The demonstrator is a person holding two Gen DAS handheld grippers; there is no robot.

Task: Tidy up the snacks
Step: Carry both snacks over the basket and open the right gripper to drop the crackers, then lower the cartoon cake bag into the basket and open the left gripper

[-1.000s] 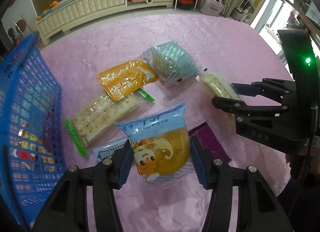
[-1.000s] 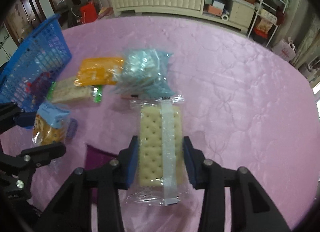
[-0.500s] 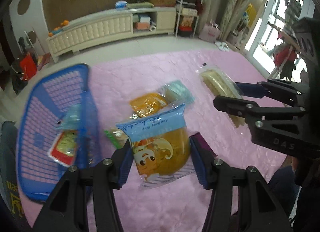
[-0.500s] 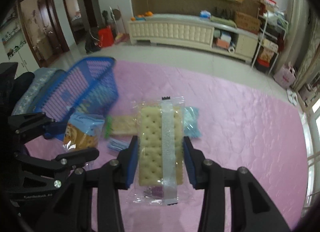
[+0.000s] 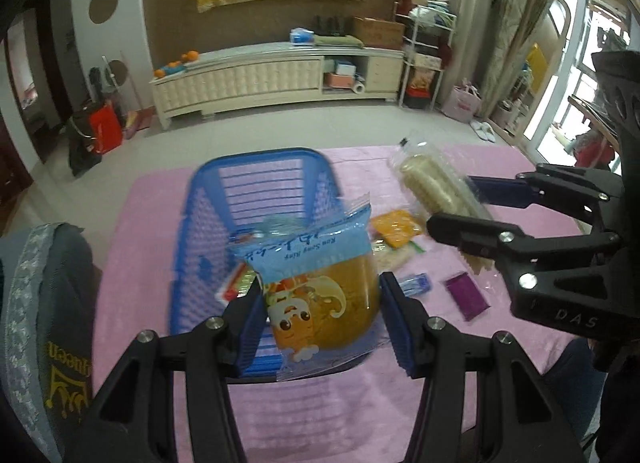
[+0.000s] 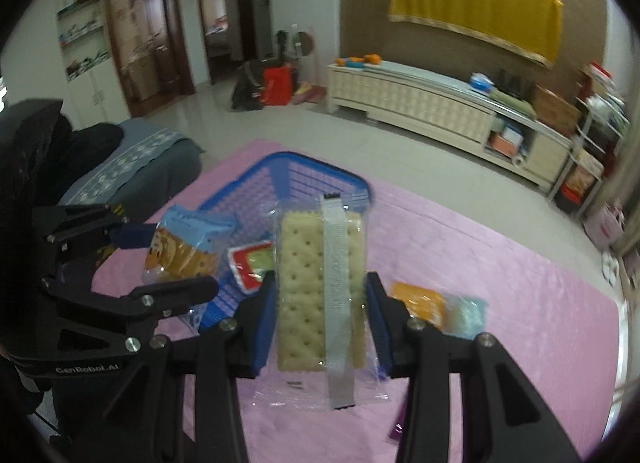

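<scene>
Both grippers have risen from the counter since a second ago, each carrying its snack toward the blue basket (image 5: 256,199), which now sits straight ahead instead of off to the side. Seen from the left wrist, the left gripper (image 5: 322,321) has its jaws clenched on a cake packet (image 5: 320,283) with a light blue top and a cartoon face, held in the air over the near part of the basket. To its right, the right gripper (image 5: 472,203) grasps a clear pack of crackers (image 5: 432,187), also held above the pink counter (image 5: 400,415). From the right wrist, the right gripper (image 6: 320,327) holds those crackers (image 6: 316,295) upright between its blue pads, just in front of the basket's (image 6: 304,171) rim, with the left gripper (image 6: 160,259) and the cake packet (image 6: 184,247) at the left. A red-edged packet (image 6: 250,265) lies inside the basket. An orange packet (image 5: 396,227), a small blue wrapper (image 5: 416,285) and a purple wrapper (image 5: 466,295) lie on the counter beside the basket.
</scene>
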